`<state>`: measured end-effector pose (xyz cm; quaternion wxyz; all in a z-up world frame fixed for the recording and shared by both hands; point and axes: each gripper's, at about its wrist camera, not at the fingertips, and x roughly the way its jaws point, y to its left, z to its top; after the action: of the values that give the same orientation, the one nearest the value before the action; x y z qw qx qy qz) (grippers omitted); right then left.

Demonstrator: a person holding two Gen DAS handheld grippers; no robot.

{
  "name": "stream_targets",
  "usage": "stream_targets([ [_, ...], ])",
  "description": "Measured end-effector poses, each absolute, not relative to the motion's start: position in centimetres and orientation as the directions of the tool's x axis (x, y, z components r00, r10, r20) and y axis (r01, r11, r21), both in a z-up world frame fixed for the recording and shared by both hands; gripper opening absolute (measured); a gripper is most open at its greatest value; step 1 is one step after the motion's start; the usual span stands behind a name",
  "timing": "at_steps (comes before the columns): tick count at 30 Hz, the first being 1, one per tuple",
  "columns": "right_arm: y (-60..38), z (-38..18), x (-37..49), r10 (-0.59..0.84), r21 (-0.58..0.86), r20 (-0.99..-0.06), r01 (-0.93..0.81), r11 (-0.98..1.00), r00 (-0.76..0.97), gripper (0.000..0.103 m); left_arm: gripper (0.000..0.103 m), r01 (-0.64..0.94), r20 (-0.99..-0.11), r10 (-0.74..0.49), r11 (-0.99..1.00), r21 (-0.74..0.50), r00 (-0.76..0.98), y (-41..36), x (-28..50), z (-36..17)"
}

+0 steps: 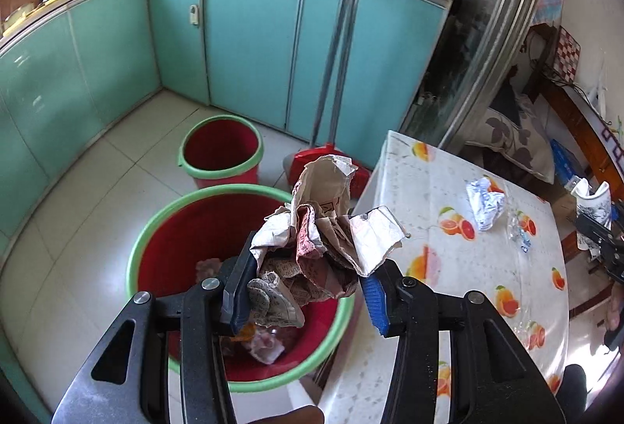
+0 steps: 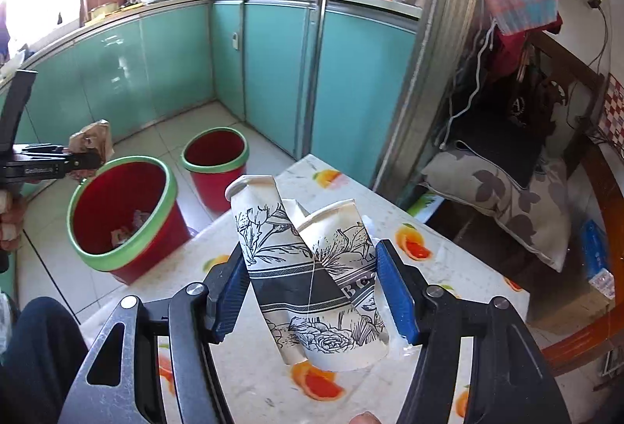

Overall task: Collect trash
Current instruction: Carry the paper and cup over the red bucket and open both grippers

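Observation:
My left gripper (image 1: 308,291) is shut on a crumpled wad of printed paper (image 1: 323,229) and holds it above the near red bin with a green rim (image 1: 144,233), which has trash in its bottom. It also shows at the left in the right wrist view (image 2: 84,160) over that bin (image 2: 117,256). My right gripper (image 2: 312,291) is shut on crushed paper cups with a black flower print (image 2: 308,268), held over the table (image 2: 241,346). A crumpled foil wrapper (image 1: 485,201) and a clear plastic scrap (image 1: 518,233) lie on the table.
A second red bin (image 1: 220,151) stands further back on the tiled floor. A red dustpan and broom (image 1: 331,158) lean on teal cabinets (image 1: 249,45). The table with an orange-print cloth (image 1: 448,268) is right of the bins. A cushioned bench (image 2: 503,197) is at the right.

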<state>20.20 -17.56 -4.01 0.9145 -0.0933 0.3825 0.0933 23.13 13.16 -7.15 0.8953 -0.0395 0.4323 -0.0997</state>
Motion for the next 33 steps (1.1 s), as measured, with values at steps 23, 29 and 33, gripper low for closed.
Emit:
stream_targets([
  [23, -2.8, -3.8, 23.0, 0.232, -0.084, -0.72, -0.413, 0.907, 0.654, 0.062, 0.087, -0.011, -0.802, -0.214, 0.964, -0.265, 0.557, 21.5, 23.5, -12.6],
  [29, 1.7, -4.7, 24.4, 0.303, -0.057, -0.721, -0.489, 0.871, 0.623, 0.062, 0.099, -0.139, -0.768, -0.14, 0.948, -0.286, 0.625, 26.2, 20.9, -11.0],
  [33, 5.7, -5.8, 25.6, 0.361, -0.03, -0.719, -0.545, 0.838, 0.594, 0.062, 0.099, -0.211, -0.755, -0.053, 0.945, -0.249, 0.653, 28.7, 18.7, -9.8],
])
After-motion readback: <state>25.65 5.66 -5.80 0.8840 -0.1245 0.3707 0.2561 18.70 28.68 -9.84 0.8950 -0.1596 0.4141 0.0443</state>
